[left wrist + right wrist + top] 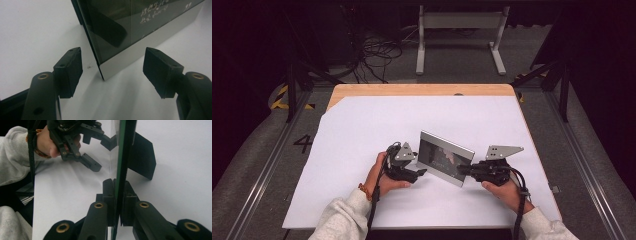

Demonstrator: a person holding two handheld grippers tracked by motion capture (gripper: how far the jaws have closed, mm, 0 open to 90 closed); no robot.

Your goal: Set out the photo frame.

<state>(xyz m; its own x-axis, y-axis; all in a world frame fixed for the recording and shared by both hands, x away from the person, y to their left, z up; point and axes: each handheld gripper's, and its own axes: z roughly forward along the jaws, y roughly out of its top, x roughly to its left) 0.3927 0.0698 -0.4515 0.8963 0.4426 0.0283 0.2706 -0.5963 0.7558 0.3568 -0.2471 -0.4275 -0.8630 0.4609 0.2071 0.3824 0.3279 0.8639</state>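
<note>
The picture frame (pixel 446 158) has a silver-white border around dark, glossy glass bearing faint pale script, perhaps handwriting. Both grippers, left (pixel 421 172) and right (pixel 463 170), are black with brass-coloured rivets, over a white table sheet (pixel 362 125).

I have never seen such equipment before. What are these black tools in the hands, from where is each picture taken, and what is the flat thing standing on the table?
A person holds one hand-held gripper in each hand. The high view looks down on the white-covered table. The two other pictures come from cameras riding on the grippers.

The flat thing is a picture frame with dark glass and a silver border, standing upright on the table. The right hand-held gripper is shut on its edge. The left hand-held gripper is open, its jaws on either side of the frame's lower corner, not touching it.
</note>
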